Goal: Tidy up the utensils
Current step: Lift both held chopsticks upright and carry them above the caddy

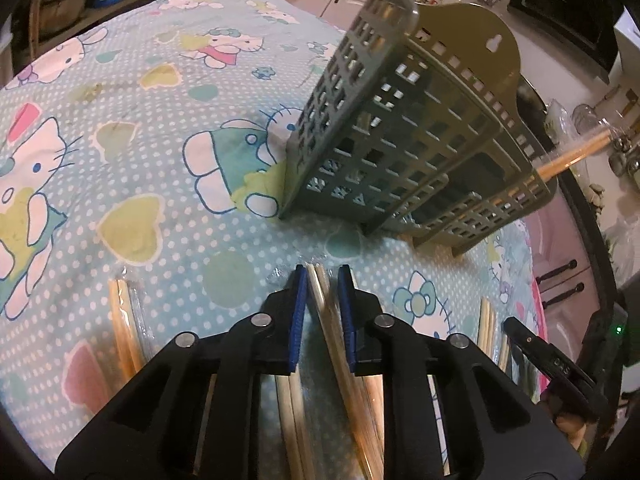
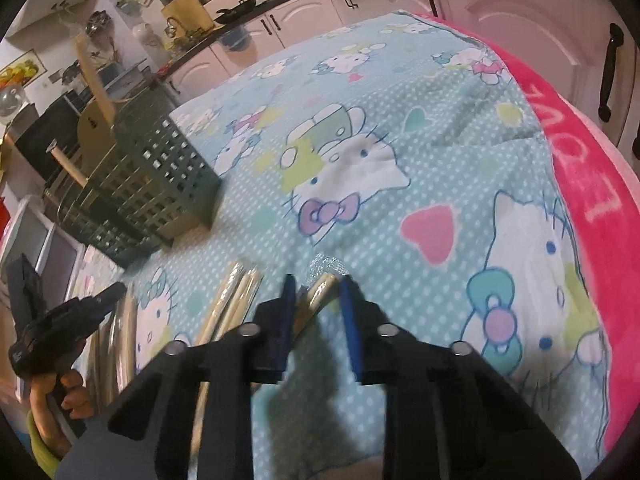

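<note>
1. Kitchen setting: white cabinets with dark handles (image 2: 609,72) behind a surface covered by a light-blue dotted cartoon-cat cloth (image 1: 168,152).
2. Left gripper (image 1: 322,280): blue-padded jaws apart, straddling a wrapped pair of pale wooden chopsticks (image 1: 340,344) lying on the cloth. Pads look just beside the sticks, not pinching; motion blur makes contact hard to call.
3. Right gripper (image 2: 317,286): jaws apart, around the tip of another wrapped chopstick pair (image 2: 316,296) that sits between the pads. Clamped or not, I cannot tell; a gap is visible on the right pad's side.
4. More wrapped chopstick pairs lie on the cloth: one left of the left gripper (image 1: 122,328), one to its right (image 1: 490,332), and one between the two grippers in the right wrist view (image 2: 232,300).
5. Grey-green perforated plastic utensil holder (image 1: 400,140) stands on the cloth ahead of the left gripper, well apart from both. Two wooden sticks (image 2: 94,76) poke out of its compartments.
6. Pink blanket edge (image 2: 580,160) shows past the cloth on the right.
</note>
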`<state>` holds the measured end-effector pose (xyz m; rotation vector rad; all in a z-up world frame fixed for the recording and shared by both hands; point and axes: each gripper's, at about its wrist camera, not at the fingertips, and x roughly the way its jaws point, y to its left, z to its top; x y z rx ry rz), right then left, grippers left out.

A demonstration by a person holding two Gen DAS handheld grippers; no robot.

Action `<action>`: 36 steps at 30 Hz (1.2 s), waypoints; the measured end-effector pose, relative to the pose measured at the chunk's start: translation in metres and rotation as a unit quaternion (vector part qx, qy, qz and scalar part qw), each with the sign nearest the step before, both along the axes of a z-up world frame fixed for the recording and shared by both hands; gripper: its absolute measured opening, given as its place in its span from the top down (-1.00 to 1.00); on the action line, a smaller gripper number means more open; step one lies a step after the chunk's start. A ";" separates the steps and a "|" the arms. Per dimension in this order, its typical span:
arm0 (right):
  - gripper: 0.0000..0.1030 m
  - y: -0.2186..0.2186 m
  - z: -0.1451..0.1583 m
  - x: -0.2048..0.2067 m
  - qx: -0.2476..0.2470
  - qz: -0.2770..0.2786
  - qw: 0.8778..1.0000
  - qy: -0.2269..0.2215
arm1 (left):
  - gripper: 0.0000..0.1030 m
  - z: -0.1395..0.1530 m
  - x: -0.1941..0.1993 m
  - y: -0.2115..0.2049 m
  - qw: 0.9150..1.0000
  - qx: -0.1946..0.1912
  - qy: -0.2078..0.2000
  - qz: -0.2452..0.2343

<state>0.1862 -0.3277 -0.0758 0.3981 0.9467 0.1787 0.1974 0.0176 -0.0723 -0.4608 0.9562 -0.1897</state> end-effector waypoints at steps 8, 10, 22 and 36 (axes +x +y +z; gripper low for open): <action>0.84 -0.013 0.003 0.004 0.044 0.007 0.999 -0.004 | 0.93 0.005 0.000 0.001 1.000 -0.002 -0.008 0.000; 0.85 -0.012 0.008 0.003 0.050 0.014 0.999 -0.012 | 0.94 0.013 -0.002 0.003 1.000 -0.003 -0.020 -0.002; 0.90 0.014 0.077 -0.022 0.035 0.076 0.991 -0.103 | 0.97 0.089 -0.032 0.008 0.992 -0.009 -0.125 -0.010; 0.90 0.050 0.146 -0.053 0.006 0.120 0.969 -0.214 | 0.98 0.142 -0.054 0.007 0.979 -0.014 -0.200 -0.018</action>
